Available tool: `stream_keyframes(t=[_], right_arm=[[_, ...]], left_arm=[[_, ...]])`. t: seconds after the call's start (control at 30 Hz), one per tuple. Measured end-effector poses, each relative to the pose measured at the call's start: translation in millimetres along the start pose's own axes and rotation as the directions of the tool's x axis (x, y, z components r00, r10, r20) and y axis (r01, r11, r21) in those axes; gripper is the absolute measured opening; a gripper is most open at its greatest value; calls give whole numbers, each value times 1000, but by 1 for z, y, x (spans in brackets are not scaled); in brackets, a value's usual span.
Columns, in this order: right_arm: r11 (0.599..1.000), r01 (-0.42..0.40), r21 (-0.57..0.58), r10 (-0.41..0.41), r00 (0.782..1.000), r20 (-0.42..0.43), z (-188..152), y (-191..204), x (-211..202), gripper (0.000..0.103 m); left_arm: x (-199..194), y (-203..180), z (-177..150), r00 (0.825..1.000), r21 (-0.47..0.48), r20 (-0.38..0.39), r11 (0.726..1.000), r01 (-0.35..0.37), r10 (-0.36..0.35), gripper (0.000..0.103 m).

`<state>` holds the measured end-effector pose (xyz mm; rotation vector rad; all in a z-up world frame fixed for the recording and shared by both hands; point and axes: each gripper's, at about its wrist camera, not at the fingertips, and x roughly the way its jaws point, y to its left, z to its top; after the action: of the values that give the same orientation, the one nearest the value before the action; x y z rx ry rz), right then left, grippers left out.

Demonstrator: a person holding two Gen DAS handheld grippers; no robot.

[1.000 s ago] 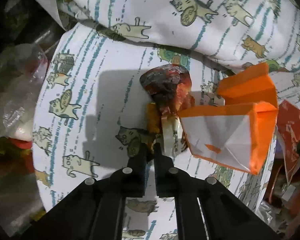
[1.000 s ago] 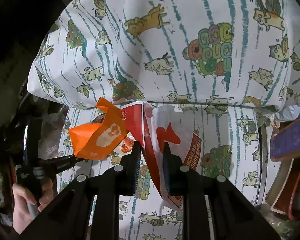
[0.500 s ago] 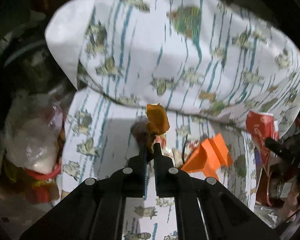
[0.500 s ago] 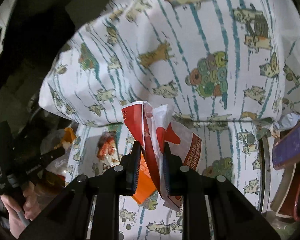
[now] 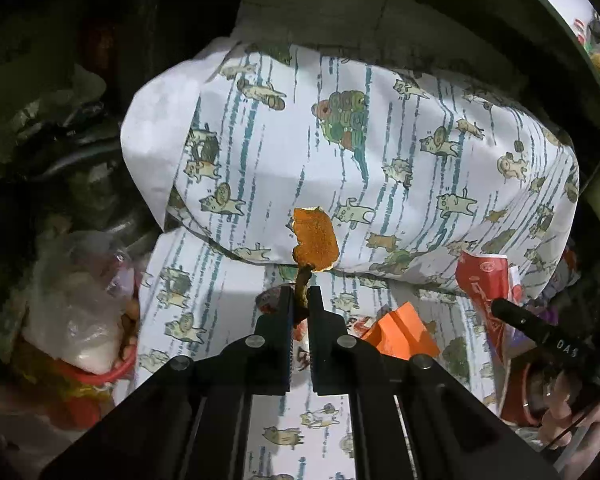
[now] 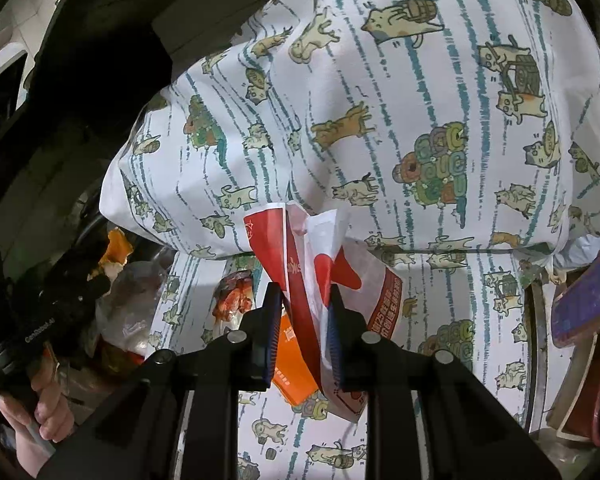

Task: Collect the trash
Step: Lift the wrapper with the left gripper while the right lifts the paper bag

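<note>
Fingers of my left gripper [image 5: 300,304] are pressed together on a piece of orange peel [image 5: 315,239], which stands up above the tips, lifted in front of the cat-print pillow [image 5: 380,152]. Below it, on the matching cat-print sheet [image 5: 204,292], lie a folded orange paper [image 5: 400,330] and a crumpled reddish snack wrapper [image 6: 234,298], the wrapper just beside the left fingertips. My right gripper [image 6: 302,312] is clamped on a red-and-white paper bag [image 6: 300,256], which rises between the two fingers and hangs down past them over the orange paper. A clear plastic bag [image 5: 80,300] with a red ring sits off the left edge of the sheet among other clutter. A purple box [image 6: 584,304] shows at the far right of the right wrist view.
</note>
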<state>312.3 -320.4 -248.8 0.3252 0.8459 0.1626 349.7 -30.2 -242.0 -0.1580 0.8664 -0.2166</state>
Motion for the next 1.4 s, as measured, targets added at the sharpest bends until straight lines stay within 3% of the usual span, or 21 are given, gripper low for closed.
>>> stream_keyframes(t=[0.23, 0.37, 0.47, 0.5, 0.57, 0.83, 0.9, 0.97, 1.07, 1.23, 1.3, 1.4], right_arm=[[999, -31, -41, 32, 999, 15, -3, 12, -11, 20], [995, 6, -98, 4, 994, 109, 1, 29, -44, 20], [999, -30, -41, 35, 990, 134, 0, 36, -71, 20], [999, -38, -39, 43, 988, 150, -2, 40, -83, 20], [997, -51, -50, 60, 981, 186, -11, 52, -108, 20], [977, -139, -161, 176, 955, 240, -78, 89, -191, 20], [976, -106, -189, 147, 965, 217, -96, 95, -195, 20], [975, -27, -219, 66, 982, 174, -116, 98, -187, 20], [981, -90, -171, 107, 990, 96, -137, 85, -172, 20], [985, -157, -70, 156, 988, -22, -160, 60, -150, 20], [979, -203, -11, 202, 977, -74, -172, 48, -139, 20], [966, -253, 63, 260, 952, -162, -189, 36, -117, 20]], left_arm=[[-18, -10, -10, 994, 124, 62, 988, -93, 86, 7], [-65, -23, -20, 986, 155, 149, 983, -102, 78, 7], [-97, -34, -21, 979, 113, 160, 983, -145, 126, 7], [-105, -35, -22, 981, 98, 147, 985, -141, 126, 7], [-129, -34, -30, 987, 59, 155, 996, -61, 51, 7], [-184, -44, -82, 990, 94, 144, 995, -21, 7, 7], [-188, -49, -98, 993, 118, 117, 993, 5, -19, 7], [-187, -52, -108, 996, 149, 93, 989, -14, 0, 7], [-182, -51, -121, 999, 152, 43, 988, -4, -3, 7], [-176, -49, -145, 999, 124, 41, 992, 9, -15, 7], [-168, -46, -156, 999, 100, 20, 994, 40, -42, 7], [-146, -45, -171, 999, 105, -33, 994, 30, -27, 7]])
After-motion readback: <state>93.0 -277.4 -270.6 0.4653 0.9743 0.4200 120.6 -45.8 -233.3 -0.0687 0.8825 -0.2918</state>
